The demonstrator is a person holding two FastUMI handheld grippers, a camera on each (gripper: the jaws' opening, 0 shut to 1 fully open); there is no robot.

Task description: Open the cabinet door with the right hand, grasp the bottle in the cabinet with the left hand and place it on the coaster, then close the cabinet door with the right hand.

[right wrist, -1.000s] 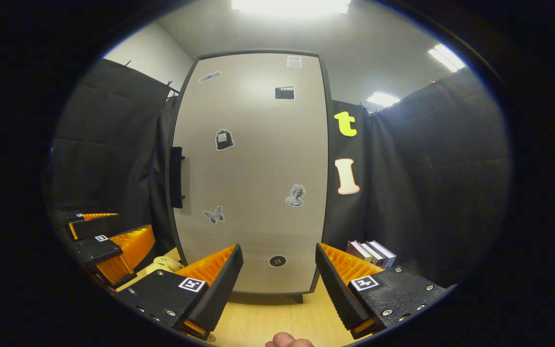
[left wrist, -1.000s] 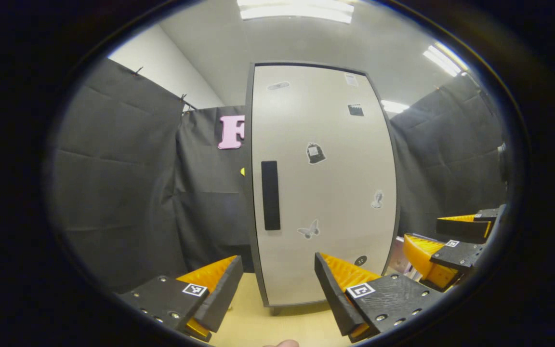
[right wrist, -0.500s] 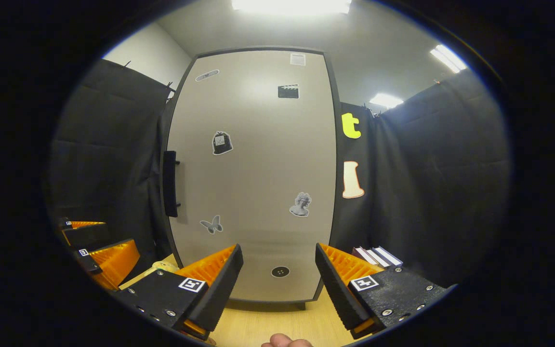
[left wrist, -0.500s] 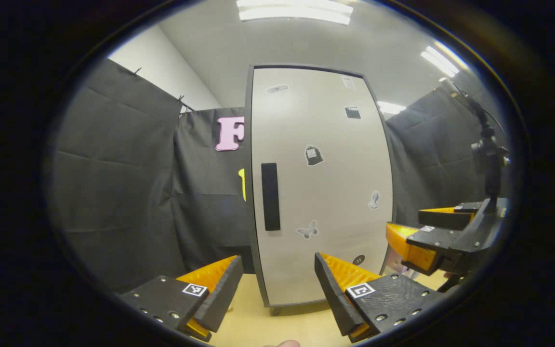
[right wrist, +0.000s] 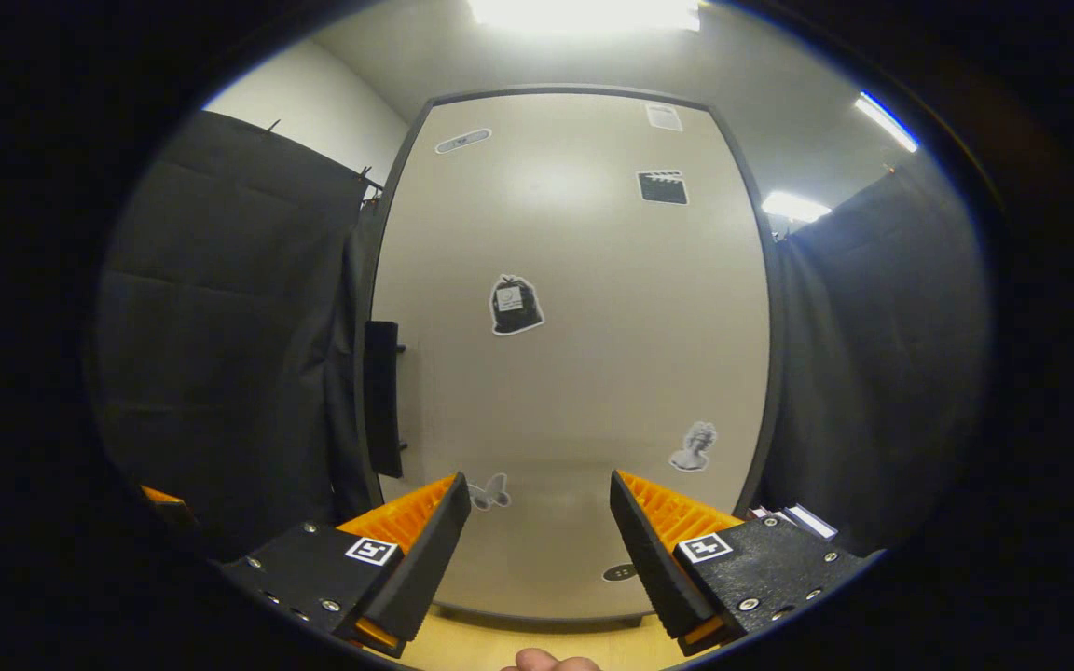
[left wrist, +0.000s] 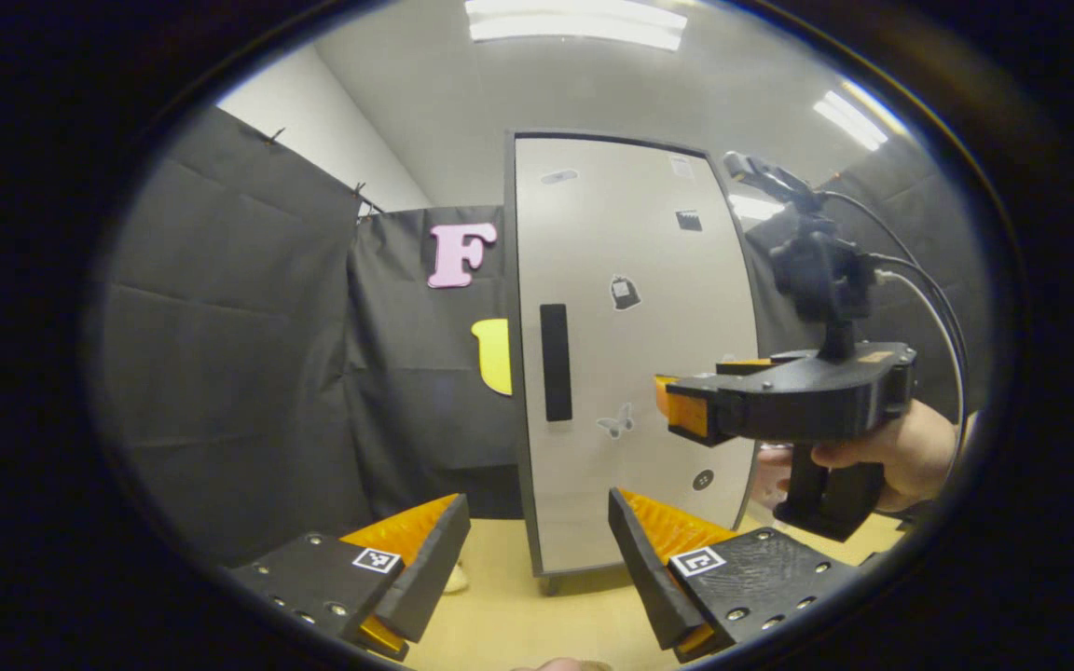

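Cabinet door [right wrist: 574, 354]: seen shut, handle [right wrist: 382, 399] along its left edge, untouched. Right gripper [right wrist: 540, 531]: jaws spread wide, nothing held; since a second ago it has been brought much nearer the door and raised, as seen held by a hand [left wrist: 901, 454] in the left gripper view. Left gripper [left wrist: 539, 545]: jaws apart, empty, kept low over the table [left wrist: 518, 624].

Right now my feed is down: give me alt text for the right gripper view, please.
The right gripper, jaws open, faces the shut cabinet door close up, its dark vertical handle up and to the left of the fingers. Small stickers dot the door, black cloth hangs at both sides, and a few books stand at lower right.
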